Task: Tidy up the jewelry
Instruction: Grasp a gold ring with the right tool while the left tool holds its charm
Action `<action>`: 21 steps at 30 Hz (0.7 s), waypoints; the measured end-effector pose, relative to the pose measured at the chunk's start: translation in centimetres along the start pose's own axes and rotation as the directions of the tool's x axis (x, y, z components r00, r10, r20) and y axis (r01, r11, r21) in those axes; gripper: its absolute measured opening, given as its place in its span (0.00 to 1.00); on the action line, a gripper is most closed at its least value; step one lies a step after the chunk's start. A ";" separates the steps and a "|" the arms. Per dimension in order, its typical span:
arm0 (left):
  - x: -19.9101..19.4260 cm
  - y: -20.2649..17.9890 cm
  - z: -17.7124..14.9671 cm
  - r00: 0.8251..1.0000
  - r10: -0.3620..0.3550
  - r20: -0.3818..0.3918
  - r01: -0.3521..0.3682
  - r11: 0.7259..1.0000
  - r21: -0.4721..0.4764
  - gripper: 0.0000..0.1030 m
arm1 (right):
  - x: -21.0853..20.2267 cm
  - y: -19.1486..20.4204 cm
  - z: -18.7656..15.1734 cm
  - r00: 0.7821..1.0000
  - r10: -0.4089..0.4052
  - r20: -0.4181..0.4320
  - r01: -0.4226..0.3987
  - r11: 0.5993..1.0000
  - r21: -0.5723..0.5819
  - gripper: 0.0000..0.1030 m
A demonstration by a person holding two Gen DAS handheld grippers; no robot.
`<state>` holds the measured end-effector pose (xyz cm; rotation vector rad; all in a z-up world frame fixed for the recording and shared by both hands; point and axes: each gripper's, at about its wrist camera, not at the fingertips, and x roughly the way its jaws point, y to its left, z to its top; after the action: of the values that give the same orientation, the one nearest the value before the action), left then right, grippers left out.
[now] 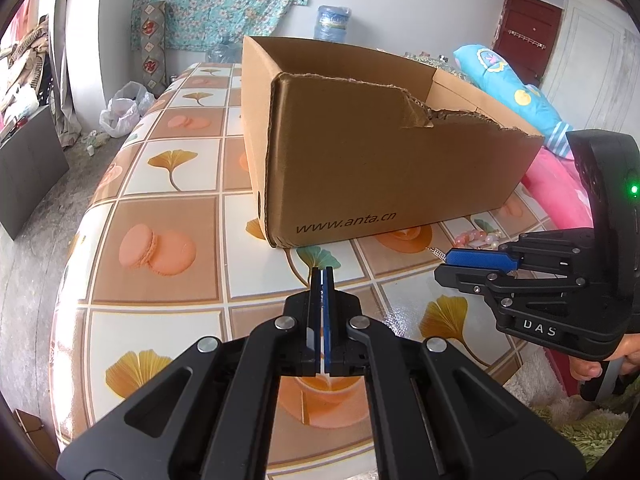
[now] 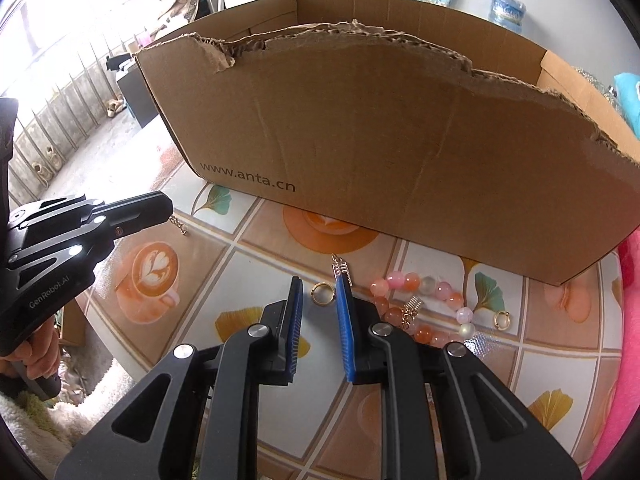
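Right tool (image 2: 318, 292) spread around gold ring (image 2: 322, 293); ring may skid on slick tabletop (image 2: 256, 240). Left tool (image 1: 324, 276) pressed together, apparently pinching a small chain (image 2: 179, 225).

Before you on the table (image 2: 248, 240): box (image 2: 380, 140) behind; ring (image 2: 322, 293) and bracelet (image 2: 424, 308) in front of it, bracelet right of ring.

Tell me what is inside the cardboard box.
Only bare inner walls of the box show above its torn front edge. The floor and any contents are hidden by the front wall in both views.
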<state>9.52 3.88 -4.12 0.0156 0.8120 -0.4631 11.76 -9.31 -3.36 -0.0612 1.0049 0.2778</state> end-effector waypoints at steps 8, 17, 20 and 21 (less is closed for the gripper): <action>-0.6 -0.1 0.1 1.000 0.004 0.013 -0.004 1.000 0.008 0.00 | 0.1 -0.1 -0.4 1.000 0.023 0.007 -0.023 0.999 0.035 0.12; -3.4 -0.8 1.1 0.998 -0.003 0.060 0.001 0.999 0.032 0.00 | -2.8 0.0 -0.7 0.995 0.064 0.070 -0.067 0.997 0.041 0.12; -5.7 -1.6 2.3 0.993 -0.046 0.109 0.039 0.998 0.059 0.00 | -5.2 0.0 0.0 0.988 0.111 0.109 -0.116 0.992 0.042 0.12; -6.4 -1.8 2.8 0.990 -0.061 0.125 0.053 0.996 0.066 0.00 | -5.8 -0.1 0.2 0.986 0.117 0.120 -0.123 0.992 0.039 0.12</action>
<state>6.99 4.23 2.62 0.0206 0.6738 -0.5376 9.06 -10.50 1.62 0.0578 0.8985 0.3638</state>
